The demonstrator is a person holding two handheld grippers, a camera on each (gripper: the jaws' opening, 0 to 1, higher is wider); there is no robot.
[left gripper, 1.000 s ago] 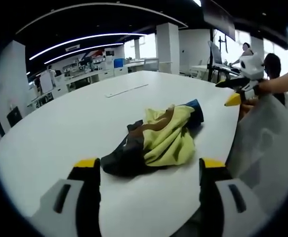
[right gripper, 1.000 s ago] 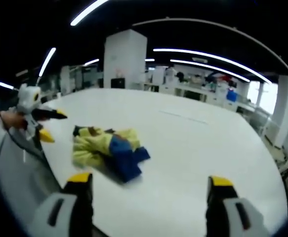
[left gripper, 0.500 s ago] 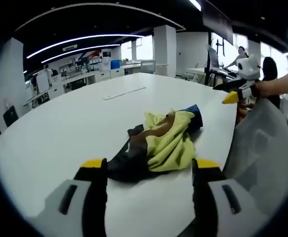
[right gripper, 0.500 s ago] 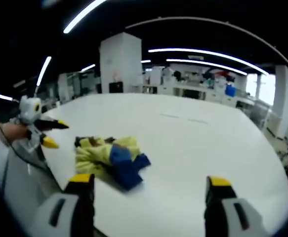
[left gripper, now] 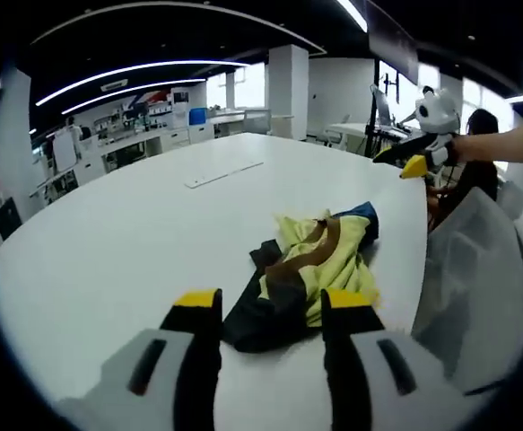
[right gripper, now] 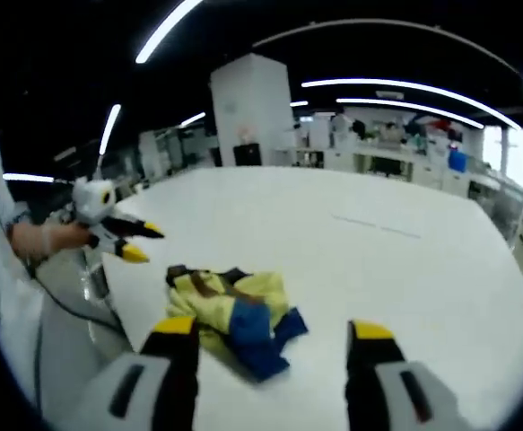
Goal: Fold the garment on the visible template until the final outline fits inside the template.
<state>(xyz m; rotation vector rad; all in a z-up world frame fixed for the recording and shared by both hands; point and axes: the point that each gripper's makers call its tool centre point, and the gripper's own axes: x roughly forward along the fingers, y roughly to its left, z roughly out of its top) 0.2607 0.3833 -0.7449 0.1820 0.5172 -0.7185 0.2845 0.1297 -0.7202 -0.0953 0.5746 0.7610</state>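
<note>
The left gripper (left gripper: 263, 307) is hovering with jaws spread and holding nothing, its tips just short of the garment (left gripper: 308, 274), a crumpled yellow, blue and dark heap lying near the table (left gripper: 135, 224) edge. The right gripper (right gripper: 270, 329) is likewise gaping and unloaded above the garment (right gripper: 236, 316). The white table is stretching far into an open office with ceiling light strips (right gripper: 405, 86) and a white pillar (right gripper: 250, 112).

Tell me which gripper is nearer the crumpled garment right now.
Left. The left gripper brackets the garment's dark end; the right gripper hangs back, its jaws open short of the blue edge.
</note>
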